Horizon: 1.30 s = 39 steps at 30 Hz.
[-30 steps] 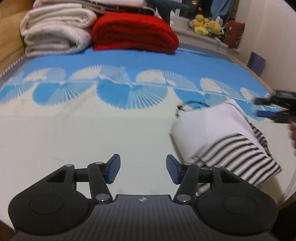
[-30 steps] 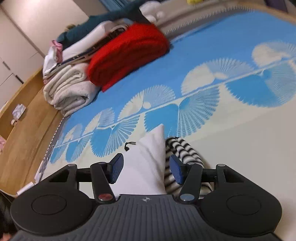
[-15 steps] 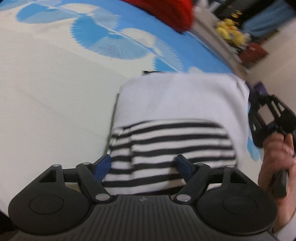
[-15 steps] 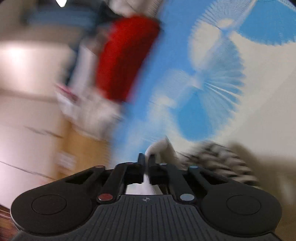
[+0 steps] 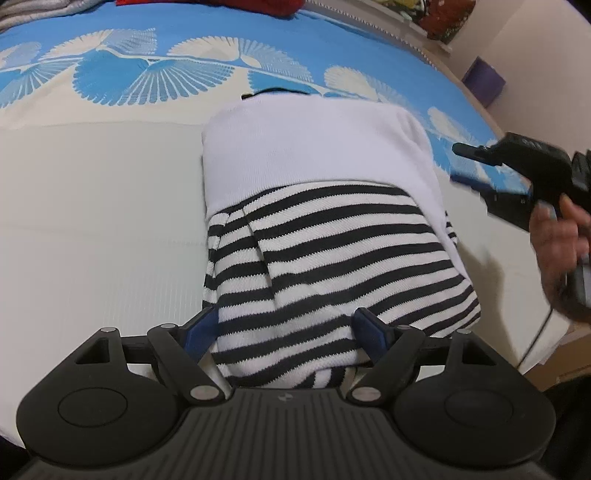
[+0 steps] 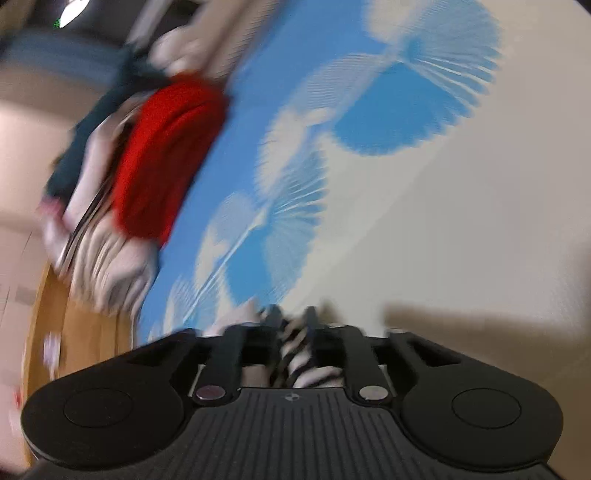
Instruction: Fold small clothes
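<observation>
Left wrist view: the folded garment (image 5: 317, 206) lies on the bed (image 5: 92, 229), a little right of the middle. Its far part is white and its near part has black and white stripes. The near edge of the striped part is hidden behind the body of the left tongs (image 5: 284, 330). These tongs are spread wide, and the striped cloth lies between the two blue pads (image 5: 367, 330); the left pad seems to touch the cloth edge, but there is no pinch. At the right edge, the right tongs (image 5: 476, 170) and the hand (image 5: 561, 240) that holds them are partly cut off and blurred, near the right side of the garment. Whether they touch it I cannot tell from here. At the far edge, a red blanket (image 5: 280, 7) is cut off by the frame.

Right wrist view: the picture is strongly blurred. The right tongs (image 6: 293, 325) are almost pressed together and pinch a bunch of the striped garment (image 6: 295, 354) between the fingers. Most of the garment is hidden under the tongs body. Far left, the red blanket (image 6: 166, 155) lies beside pale folded blankets (image 6: 107, 266), hard to make out.
</observation>
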Each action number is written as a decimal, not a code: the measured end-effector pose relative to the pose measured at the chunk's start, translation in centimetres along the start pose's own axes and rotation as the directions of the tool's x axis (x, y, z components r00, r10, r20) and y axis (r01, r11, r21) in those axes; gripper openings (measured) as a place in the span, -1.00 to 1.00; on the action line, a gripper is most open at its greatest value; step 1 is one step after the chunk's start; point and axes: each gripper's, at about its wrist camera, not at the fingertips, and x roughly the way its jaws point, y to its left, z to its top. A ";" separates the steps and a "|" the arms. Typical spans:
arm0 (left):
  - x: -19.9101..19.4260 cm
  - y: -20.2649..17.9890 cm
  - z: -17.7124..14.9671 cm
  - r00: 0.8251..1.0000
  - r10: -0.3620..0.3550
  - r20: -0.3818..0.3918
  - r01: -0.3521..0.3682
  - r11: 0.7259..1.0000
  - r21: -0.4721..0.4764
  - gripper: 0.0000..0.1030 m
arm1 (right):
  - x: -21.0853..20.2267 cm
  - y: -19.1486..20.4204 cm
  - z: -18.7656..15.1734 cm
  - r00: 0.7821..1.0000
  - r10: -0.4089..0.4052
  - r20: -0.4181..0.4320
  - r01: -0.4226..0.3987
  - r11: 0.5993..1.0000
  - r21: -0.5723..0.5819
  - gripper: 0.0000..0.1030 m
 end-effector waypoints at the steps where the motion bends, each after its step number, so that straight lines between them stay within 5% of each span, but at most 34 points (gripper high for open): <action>1: -0.2 0.1 0.0 1.000 -0.001 0.013 0.001 1.000 -0.009 0.64 | 0.0 0.7 -0.8 0.999 0.013 -0.031 -0.015 0.998 -0.062 0.04; 7: -2.2 -0.8 -1.1 0.996 0.026 0.084 -0.022 0.998 -0.056 0.63 | 1.9 3.3 -6.1 0.984 -0.064 -0.168 0.002 0.940 -0.341 0.04; 9: -2.6 -0.9 -1.3 0.994 0.030 0.103 -0.023 0.997 -0.068 0.63 | 1.3 4.1 -7.3 0.981 -0.054 -0.185 -0.025 0.917 -0.397 -0.37; 10: -2.9 -1.0 -1.4 0.993 0.032 0.111 -0.023 0.997 -0.075 0.63 | 1.0 4.4 -7.7 0.982 -0.043 -0.182 -0.038 0.907 -0.419 -0.88; 14: -3.2 -0.7 -1.4 0.992 0.031 0.122 -0.018 0.994 -0.109 0.63 | -3.4 4.9 -6.5 0.995 0.069 -0.065 -0.088 0.932 -0.352 -0.98; 16: -3.0 -0.8 -1.4 0.995 0.012 0.104 -0.001 0.995 -0.102 0.65 | -7.0 4.1 -5.0 0.984 0.178 0.005 -0.171 0.950 -0.261 -0.98; 17: -2.6 -1.1 -1.5 0.996 0.024 0.081 -0.017 0.997 -0.081 0.65 | -7.9 3.7 -4.8 0.986 0.164 0.018 -0.154 0.953 -0.260 -0.98; 19: -1.0 -2.0 -1.8 0.994 0.113 0.004 -0.113 0.994 0.001 0.65 | -6.9 2.0 -5.1 0.999 -0.041 -0.030 0.031 0.962 -0.271 -0.98; 22: -0.4 -1.9 -2.3 0.992 0.121 -0.027 -0.121 0.993 0.007 0.65 | -4.3 -0.6 -6.5 0.972 -0.191 -0.137 0.156 0.960 -0.233 -0.97; 25: -1.5 -1.2 -2.3 0.995 0.093 -0.026 -0.093 0.995 -0.033 0.63 | -4.4 0.4 -7.2 0.981 -0.173 -0.082 0.145 0.951 -0.271 -0.95; 28: -3.0 -0.6 -1.6 0.999 0.050 0.009 -0.049 0.994 -0.093 0.60 | -4.9 1.3 -7.5 0.989 -0.134 -0.056 0.112 0.947 -0.300 -0.72; 29: -3.3 -0.4 -1.4 0.999 0.029 0.025 -0.026 0.993 -0.112 0.60 | -5.0 1.5 -7.6 0.990 -0.128 -0.055 0.106 0.946 -0.307 -0.32; 31: -3.4 -0.5 -0.9 0.999 0.007 0.048 0.000 0.991 -0.132 0.60 | -4.9 1.2 -7.8 0.990 -0.119 -0.075 0.090 0.946 -0.313 0.13; 35: -1.0 0.3 -1.0 1.000 -0.015 -0.014 0.013 0.983 -0.183 0.64 | -3.3 1.1 -9.5 0.973 -0.143 -0.182 0.064 0.922 -0.381 0.09; 36: -0.5 0.9 -1.3 0.999 -0.032 -0.020 0.027 0.976 -0.218 0.69 | -3.1 1.3 -10.1 0.967 -0.162 -0.195 0.067 0.905 -0.421 0.02; 38: 0.3 2.3 -1.6 0.996 -0.087 -0.020 0.077 0.950 -0.302 0.72 | -3.4 1.9 -10.9 0.962 -0.168 -0.216 0.041 0.869 -0.493 -0.92; 39: 0.5 2.8 -1.7 0.994 -0.110 -0.018 0.097 0.936 -0.338 0.72 | -4.0 2.1 -10.8 0.966 -0.156 -0.204 0.033 0.865 -0.501 -0.91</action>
